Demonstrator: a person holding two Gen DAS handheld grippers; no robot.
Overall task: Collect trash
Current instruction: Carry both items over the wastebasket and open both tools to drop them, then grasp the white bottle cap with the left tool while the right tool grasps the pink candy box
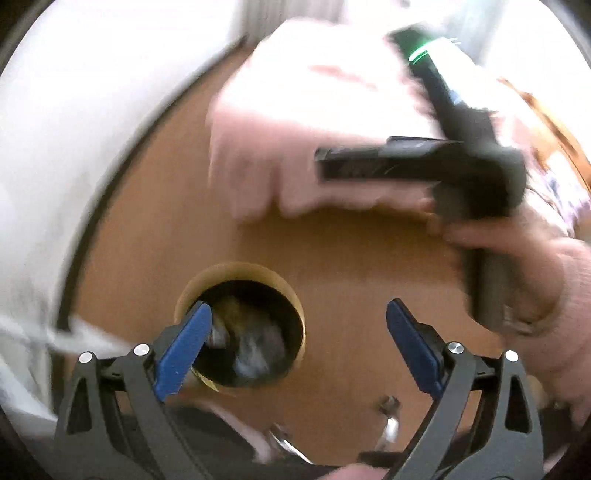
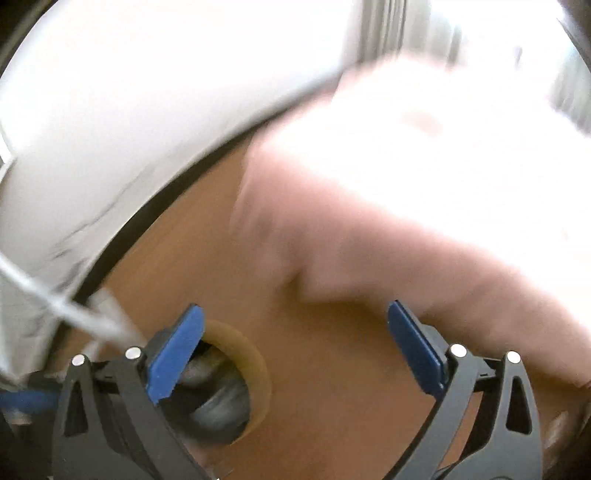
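Left gripper (image 1: 299, 343): jaws wide, nothing held. Right gripper (image 2: 295, 347): same. Round trash hole (image 1: 240, 325) in brown tabletop (image 1: 351, 251), 7 o'clock; pink cloth (image 1: 295, 122) at 12.

A brown wooden worktop (image 1: 351, 258) is seen from above in both views, its curved edge lined by a dark band (image 1: 88, 236). A round hole (image 1: 247, 325) with a pale rim is cut through the wood. Beyond the edge, a white, faintly veined floor (image 1: 74, 129) is shown, strongly overexposed. At the top of both views, grey vertical ribs (image 2: 384, 29), perhaps a radiator or blind, are blurred by motion and washed out by bright light.
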